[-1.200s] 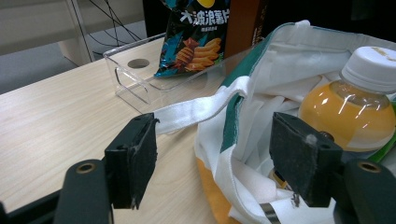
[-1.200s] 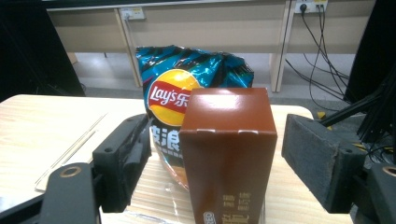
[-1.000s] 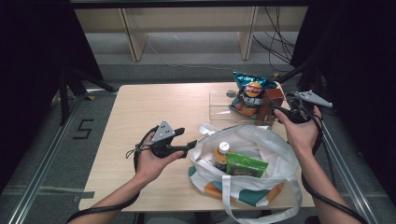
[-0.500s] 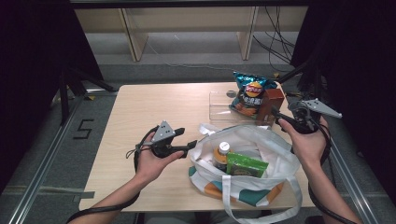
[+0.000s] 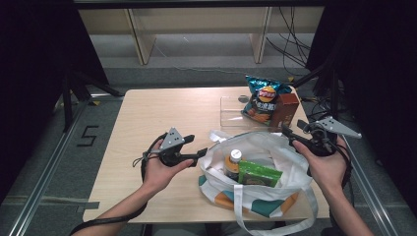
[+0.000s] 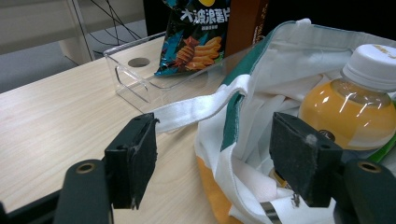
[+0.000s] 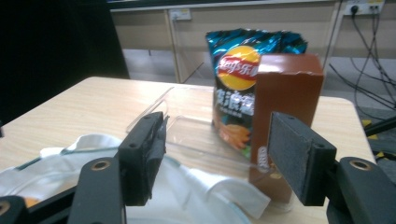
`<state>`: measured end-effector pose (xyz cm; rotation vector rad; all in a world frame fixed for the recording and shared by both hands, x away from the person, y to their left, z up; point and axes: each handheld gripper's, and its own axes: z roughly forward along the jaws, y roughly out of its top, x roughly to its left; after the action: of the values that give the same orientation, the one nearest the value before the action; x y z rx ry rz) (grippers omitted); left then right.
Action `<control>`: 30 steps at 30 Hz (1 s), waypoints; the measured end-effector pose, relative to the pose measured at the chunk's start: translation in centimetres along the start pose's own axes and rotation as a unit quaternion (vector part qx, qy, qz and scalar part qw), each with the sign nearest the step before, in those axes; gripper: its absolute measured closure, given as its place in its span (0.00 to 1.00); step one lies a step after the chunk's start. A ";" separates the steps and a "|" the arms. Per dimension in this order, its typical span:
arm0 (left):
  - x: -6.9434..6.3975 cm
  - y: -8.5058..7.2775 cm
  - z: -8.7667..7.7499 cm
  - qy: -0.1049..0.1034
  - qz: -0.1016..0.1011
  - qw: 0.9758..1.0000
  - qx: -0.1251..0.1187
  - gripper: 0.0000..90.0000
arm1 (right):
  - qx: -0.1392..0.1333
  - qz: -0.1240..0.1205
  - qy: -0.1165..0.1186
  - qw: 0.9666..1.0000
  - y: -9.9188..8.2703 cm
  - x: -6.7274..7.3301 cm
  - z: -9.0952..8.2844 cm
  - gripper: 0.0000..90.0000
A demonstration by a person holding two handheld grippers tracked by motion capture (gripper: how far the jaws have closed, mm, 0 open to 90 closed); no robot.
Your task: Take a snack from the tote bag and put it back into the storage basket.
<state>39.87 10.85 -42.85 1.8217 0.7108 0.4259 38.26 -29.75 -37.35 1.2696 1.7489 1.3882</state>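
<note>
Tote bag (image 5: 260, 191) at near right edge of tabletop (image 5: 162, 113); left gripper (image 5: 202, 154) at bag's left rim, jaws spread astride strap, not pinching; right gripper (image 5: 286, 132) at bag's far rim, jaws apart, just been closing, nothing gripped; chip bag (image 5: 263, 98), brown box (image 5: 284, 109) in clear tray (image 5: 233, 110) at far right.

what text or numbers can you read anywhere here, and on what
"Lay's", followed by two blurred Chinese characters: logo on the chip bag.
"大波浪薯片": large Chinese print on the chip bag, read in the left gripper view.
"5": dark tape figure on the floor left of the table.
Green packet in the tote bag: print too small to read.
Brown box: no readable print.
</note>
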 end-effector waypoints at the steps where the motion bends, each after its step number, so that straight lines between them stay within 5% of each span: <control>1: 0.0 0.0 0.0 0.000 0.000 1.000 0.000 0.35 | -0.001 -0.006 -0.004 1.000 -0.1 0.1 -0.1 0.42; 30: 0.1 0.1 -0.2 0.007 -0.006 1.000 -0.002 0.35 | 0.026 0.003 0.062 0.998 -2.8 2.1 -2.7 0.43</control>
<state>39.80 11.07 -42.72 1.8117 0.7289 0.4314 34.20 -28.97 -38.89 1.2406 1.8764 1.4620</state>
